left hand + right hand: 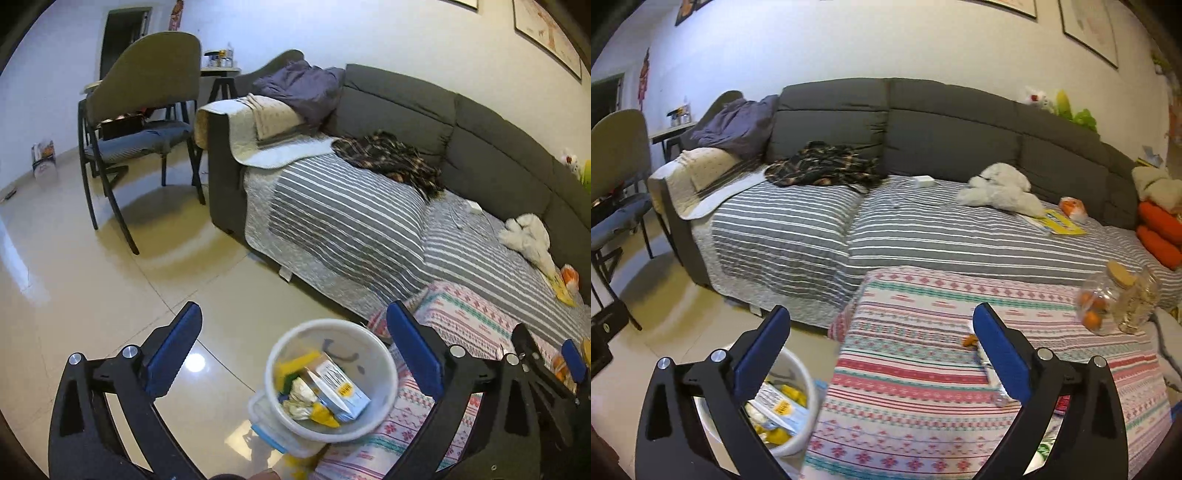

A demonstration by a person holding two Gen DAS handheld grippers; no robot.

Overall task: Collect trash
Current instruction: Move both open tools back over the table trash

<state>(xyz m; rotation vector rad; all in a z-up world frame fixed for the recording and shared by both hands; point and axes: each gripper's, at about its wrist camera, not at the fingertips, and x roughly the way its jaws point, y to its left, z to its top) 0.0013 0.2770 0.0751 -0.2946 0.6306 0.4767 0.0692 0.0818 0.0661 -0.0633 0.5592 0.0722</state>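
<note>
A white trash bin (332, 380) stands on the tiled floor beside a low table with a patterned cloth (960, 369). It holds wrappers, a blue-white packet (341, 387) and yellow scraps. The bin also shows in the right wrist view (798, 406). My left gripper (295, 347) is open and empty above the bin. My right gripper (881, 343) is open and empty above the table's left edge. A clear wrapper (991, 373) and a small orange scrap (969, 340) lie on the cloth by its right finger. The right gripper's blue pad shows at the left wrist view's right edge (574, 356).
A grey sofa (923, 122) with striped covers holds a plaid garment (823, 166), a white plush toy (1001, 188), a yellow booklet (1060, 221) and an orange packet (1073, 206). A jar and bagged oranges (1115, 302) stand on the table. A chair (144, 122) stands left.
</note>
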